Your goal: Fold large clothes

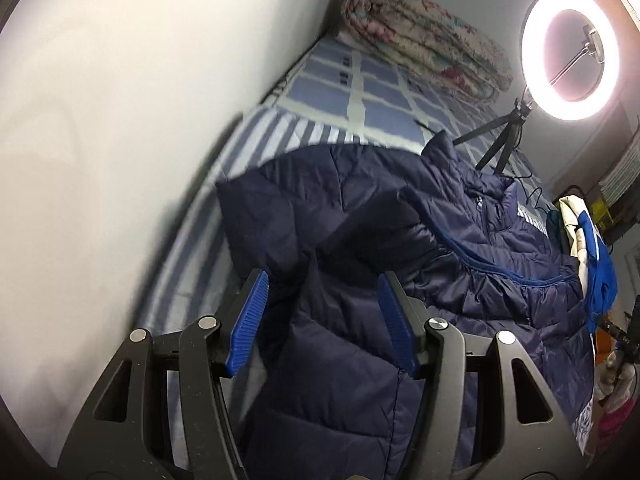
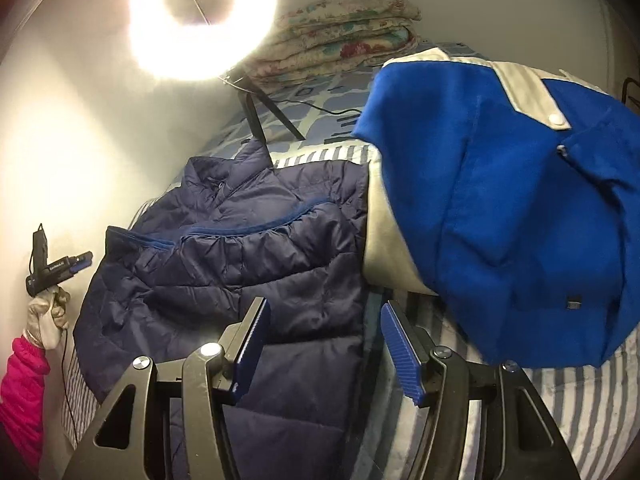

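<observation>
Across the lower centre of the left wrist view, the left gripper [image 1: 324,312] stands with its jaws apart, its blue ribbed pads [image 1: 250,320] clear of the cloth; a fold of the navy quilted jacket [image 1: 360,248] lies between and below them, not pinched. This puffer jacket spreads from the middle to the right of the frame over a striped sheet [image 1: 280,132] on the bed, its collar pointing toward the upper right. Behind it, a blue checked cover [image 1: 380,92] runs to a folded floral quilt [image 1: 424,44] at the upper centre. At the upper right, a lit ring light [image 1: 532,40] stands on a small tripod [image 1: 500,140].

Lower centre of the right wrist view, the right gripper [image 2: 324,312] is likewise released, jaws parted over the jacket's right edge and the striped sheet, grasping nothing. To the right, a blue and white garment [image 2: 500,200] lies just beside the jacket, filling the upper right. At the left edge, a gloved hand [image 2: 46,320] in a pink sleeve [image 2: 20,384] holds the other gripper.
</observation>
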{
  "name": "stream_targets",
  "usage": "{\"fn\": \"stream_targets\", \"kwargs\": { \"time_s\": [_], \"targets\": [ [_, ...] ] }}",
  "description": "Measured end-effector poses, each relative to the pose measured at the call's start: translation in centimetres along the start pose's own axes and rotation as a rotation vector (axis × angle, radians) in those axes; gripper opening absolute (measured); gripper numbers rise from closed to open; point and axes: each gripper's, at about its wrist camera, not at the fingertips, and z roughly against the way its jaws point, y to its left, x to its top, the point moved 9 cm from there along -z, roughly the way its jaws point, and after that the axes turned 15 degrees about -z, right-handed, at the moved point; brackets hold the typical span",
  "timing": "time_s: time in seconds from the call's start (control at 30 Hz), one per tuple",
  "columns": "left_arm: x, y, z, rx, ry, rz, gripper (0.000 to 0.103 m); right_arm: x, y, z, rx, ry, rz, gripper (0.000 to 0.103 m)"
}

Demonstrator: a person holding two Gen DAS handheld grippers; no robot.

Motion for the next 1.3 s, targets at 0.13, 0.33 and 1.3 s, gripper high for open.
{"fn": "stream_targets", "kwargs": {
  "time_s": [0.13, 0.33, 1.3],
  "targets": [
    [0.1, -0.8, -1.4, 0.006, 0.020, -0.027, 0.058, 0.1, 0.9, -1.3, -0.021, 0.019, 0.034, 0.061],
    [-0.2, -1.9, -3.3, 0.028, 0.057, -0.087, 0.058, 0.7, 0.6, -2.8, -0.083, 0.030, 0.046, 0.061],
    [7.2, -1.6, 1.8, 0.243, -0.143, -0.230, 0.001, 4.8, 6.8, 2.0, -0.278, -0.226, 0.288, 0.001]
  ]
}}
